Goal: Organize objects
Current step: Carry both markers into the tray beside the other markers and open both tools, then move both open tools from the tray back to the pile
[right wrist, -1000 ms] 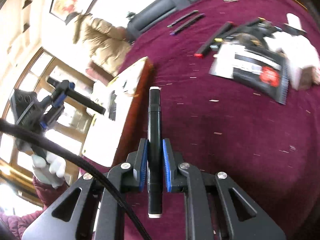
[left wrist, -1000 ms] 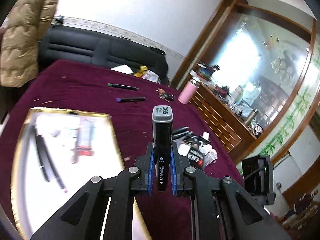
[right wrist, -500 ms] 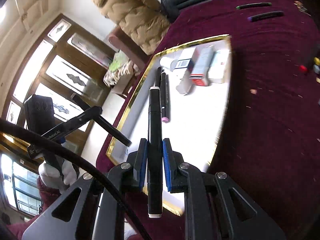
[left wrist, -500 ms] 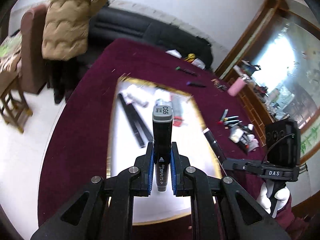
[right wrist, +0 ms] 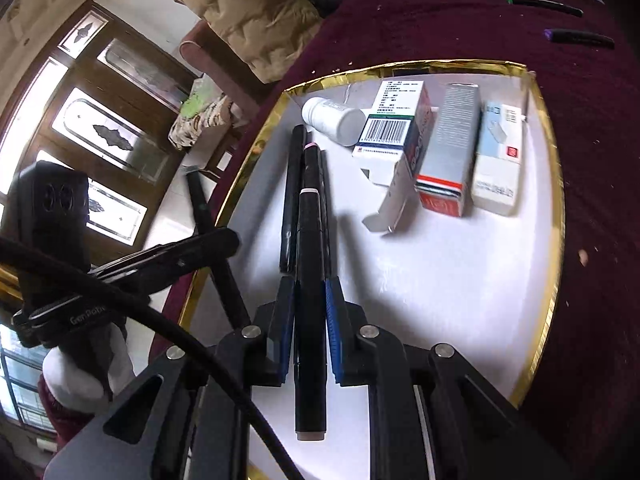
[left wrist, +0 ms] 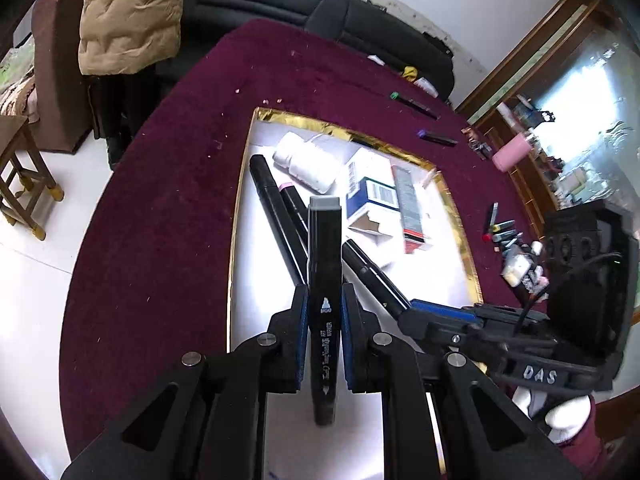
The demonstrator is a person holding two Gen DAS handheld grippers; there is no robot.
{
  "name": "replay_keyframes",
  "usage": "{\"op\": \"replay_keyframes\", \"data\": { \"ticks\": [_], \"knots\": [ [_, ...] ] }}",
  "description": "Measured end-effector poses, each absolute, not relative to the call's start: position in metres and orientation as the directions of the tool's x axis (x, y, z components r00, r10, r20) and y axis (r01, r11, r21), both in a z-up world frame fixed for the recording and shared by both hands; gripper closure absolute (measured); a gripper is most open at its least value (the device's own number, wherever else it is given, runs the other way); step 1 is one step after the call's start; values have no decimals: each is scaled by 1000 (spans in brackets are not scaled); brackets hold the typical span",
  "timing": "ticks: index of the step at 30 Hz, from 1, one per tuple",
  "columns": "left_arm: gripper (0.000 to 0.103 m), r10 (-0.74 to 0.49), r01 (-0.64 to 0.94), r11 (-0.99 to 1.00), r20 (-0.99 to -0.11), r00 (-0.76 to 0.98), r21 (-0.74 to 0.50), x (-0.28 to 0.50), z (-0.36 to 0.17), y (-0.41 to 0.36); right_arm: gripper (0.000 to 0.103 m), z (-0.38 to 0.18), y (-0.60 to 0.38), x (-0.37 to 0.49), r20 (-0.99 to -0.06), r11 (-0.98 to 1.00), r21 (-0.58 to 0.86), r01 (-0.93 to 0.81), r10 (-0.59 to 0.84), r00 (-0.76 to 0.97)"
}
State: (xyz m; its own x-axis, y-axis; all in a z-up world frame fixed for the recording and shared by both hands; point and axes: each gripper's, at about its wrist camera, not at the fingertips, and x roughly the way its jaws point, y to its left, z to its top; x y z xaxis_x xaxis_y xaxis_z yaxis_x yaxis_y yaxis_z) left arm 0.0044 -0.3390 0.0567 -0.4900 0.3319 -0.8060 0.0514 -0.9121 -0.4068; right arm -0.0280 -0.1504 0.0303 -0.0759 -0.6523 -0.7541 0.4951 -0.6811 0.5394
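My left gripper (left wrist: 324, 300) is shut on a black marker with a grey cap (left wrist: 324, 248), held over the near end of a white tray with a gold rim (left wrist: 352, 136). My right gripper (right wrist: 310, 284) is shut on a slimmer black marker (right wrist: 309, 240) above the same tray (right wrist: 554, 200). Two black markers (right wrist: 292, 184) lie side by side in the tray, just beyond both held markers. In the left wrist view the right gripper (left wrist: 440, 316) comes in from the right, its marker (left wrist: 372, 268) angled across the tray.
A white bottle (right wrist: 332, 118) and three small boxes (right wrist: 452, 140) lie at the tray's far end. On the maroon cloth lie a green-capped marker (left wrist: 414, 104), a purple-capped marker (left wrist: 436, 138) and a marker pile (left wrist: 500, 232). A person in a tan coat (left wrist: 132, 12) stands by the sofa.
Both grippers have swung from over the bare cloth to over the tray and come lower and closer together. Each still holds its marker.
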Motion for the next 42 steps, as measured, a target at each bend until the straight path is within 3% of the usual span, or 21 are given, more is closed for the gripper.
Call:
{"op": "replay_keyframes", "data": {
  "ticks": [25,27,32,36,40,42],
  "knots": [
    [89,233,196,-915,-859,-455,-353,-27,39,-350,87,29,-156,-50,-788,-755,480,448,-595,-158],
    [79,250,193,-909,-854,-456,-369,-27,40,-350,86,36,-149,-47,-780,-753,478,453,-601,-176],
    [47,289,175,-893,-826,-483,-415,-19,52,-346,70,58,-127,-35,-742,-742,490,457,-630,-228],
    [38,221,196,-910,-827,-518,-366,-11,64,-336,69,73,-110,-21,-711,-725,496,478,-655,-255],
    [37,196,164,-918,-774,-602,-360,7,91,-328,69,92,-87,-3,-669,-722,487,492,-670,-320],
    [22,206,111,-921,-711,-672,-372,22,112,-321,69,104,-75,2,-643,-729,476,492,-670,-370]
  ]
}}
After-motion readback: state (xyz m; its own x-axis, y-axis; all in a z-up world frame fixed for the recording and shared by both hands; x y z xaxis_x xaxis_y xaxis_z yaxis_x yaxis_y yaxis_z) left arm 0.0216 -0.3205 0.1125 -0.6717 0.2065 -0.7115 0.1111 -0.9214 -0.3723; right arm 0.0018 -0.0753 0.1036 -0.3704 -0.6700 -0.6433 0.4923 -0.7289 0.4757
